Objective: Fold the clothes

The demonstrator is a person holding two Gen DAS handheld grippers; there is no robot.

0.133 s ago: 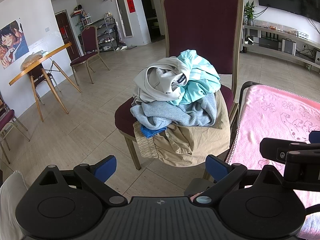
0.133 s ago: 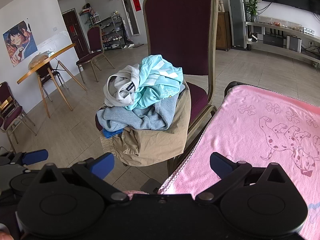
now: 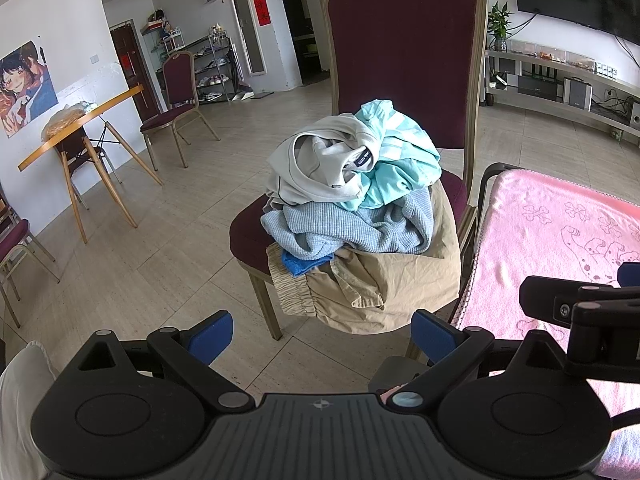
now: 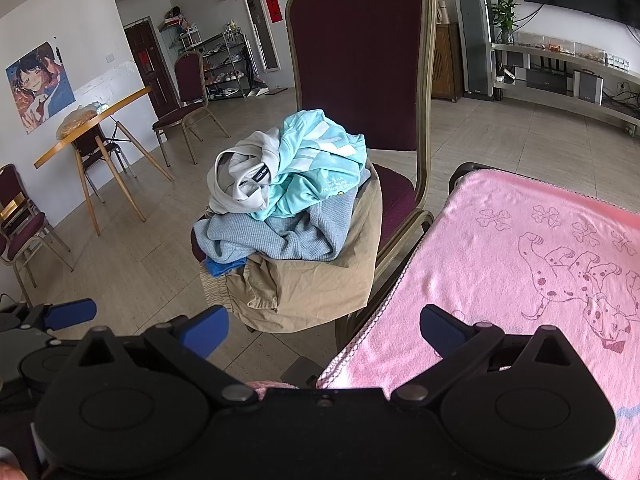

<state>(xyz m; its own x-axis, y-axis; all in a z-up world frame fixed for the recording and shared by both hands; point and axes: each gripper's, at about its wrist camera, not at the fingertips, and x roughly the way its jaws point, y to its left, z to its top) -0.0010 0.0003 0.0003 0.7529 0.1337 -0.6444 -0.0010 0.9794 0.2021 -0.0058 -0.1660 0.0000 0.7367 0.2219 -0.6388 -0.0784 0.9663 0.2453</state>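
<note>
A heap of clothes [image 3: 352, 208] [image 4: 288, 216] lies on the seat of a maroon chair [image 3: 404, 52] [image 4: 360, 60]: a grey garment [image 3: 320, 168] and a turquoise one [image 3: 396, 160] on top, a pale blue knit [image 3: 348, 232] under them, tan trousers [image 3: 380, 284] hanging over the seat's front. My left gripper [image 3: 323, 336] stands open short of the chair, nothing between its blue pads. My right gripper [image 4: 325, 330] is open too, over the near corner of a pink towel-covered table [image 4: 520, 264]. The left gripper's fingertip shows at the left edge of the right wrist view.
The pink table [image 3: 560, 232] stands right of the chair, nearly touching it. A wooden table [image 3: 80, 128] and more maroon chairs [image 3: 176, 96] stand at the left wall. A low TV shelf [image 3: 560, 80] runs along the right. Tiled floor [image 3: 160, 240] lies between.
</note>
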